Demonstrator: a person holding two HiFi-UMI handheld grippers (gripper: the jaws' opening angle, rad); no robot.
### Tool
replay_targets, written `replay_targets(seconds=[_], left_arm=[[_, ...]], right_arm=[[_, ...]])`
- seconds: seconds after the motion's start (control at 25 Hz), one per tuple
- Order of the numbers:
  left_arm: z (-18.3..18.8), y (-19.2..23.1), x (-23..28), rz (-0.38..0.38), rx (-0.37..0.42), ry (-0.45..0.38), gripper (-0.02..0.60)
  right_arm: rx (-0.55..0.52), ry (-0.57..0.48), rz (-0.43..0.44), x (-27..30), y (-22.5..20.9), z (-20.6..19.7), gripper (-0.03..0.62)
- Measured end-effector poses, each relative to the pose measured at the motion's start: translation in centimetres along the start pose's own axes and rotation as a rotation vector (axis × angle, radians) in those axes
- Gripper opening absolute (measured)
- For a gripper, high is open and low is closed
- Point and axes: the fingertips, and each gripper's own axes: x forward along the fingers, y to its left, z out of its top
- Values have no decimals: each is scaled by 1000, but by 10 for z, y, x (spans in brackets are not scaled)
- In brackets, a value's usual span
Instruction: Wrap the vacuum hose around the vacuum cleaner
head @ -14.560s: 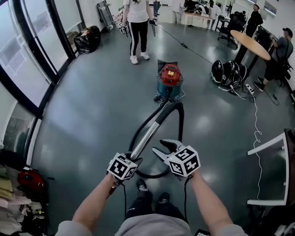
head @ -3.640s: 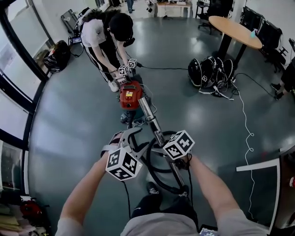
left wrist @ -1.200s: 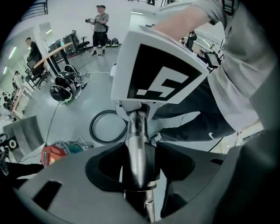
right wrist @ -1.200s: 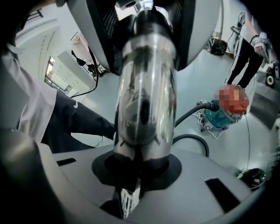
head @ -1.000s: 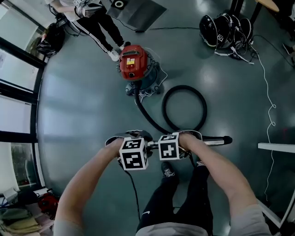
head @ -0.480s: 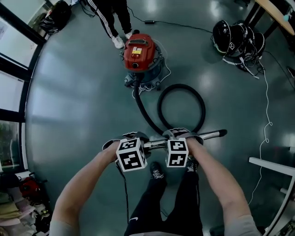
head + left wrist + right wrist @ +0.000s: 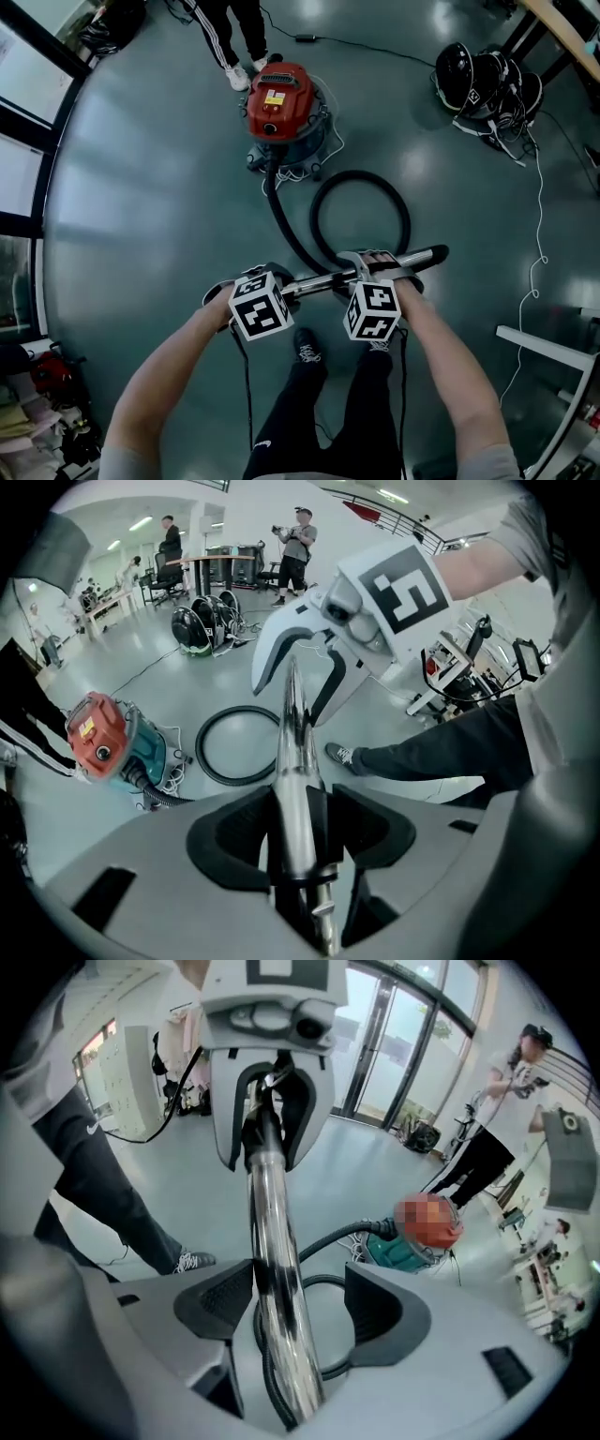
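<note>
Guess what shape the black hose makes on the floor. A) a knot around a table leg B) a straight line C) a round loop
C: the vacuum hose curls into one round loop on the floor beside the red-topped vacuum cleaner.

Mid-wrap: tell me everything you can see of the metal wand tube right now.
The metal wand tube is a straight, shiny, chrome-looking pipe held roughly level above the floor. The left tool is shut on it by the narrower end, which carries a small catch. The right tool straddles it farther along; its jaws have just been opening and stand apart around it. Its far end turns dark, near the looped black hose.
</note>
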Motion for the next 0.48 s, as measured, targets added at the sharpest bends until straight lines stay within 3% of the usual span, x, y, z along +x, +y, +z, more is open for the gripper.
replay_targets(seconds=[0.12, 0.24, 0.48], left_arm=[[0, 9, 4, 32, -53, -12, 212], [-4, 18, 7, 71, -112, -22, 201], [-21, 16, 27, 83, -215, -57, 198]], right_arm=[[142, -61, -54, -20, -19, -7, 291], [365, -142, -118, -33, -35, -17, 291], [1022, -344, -42, -4, -19, -36, 291]])
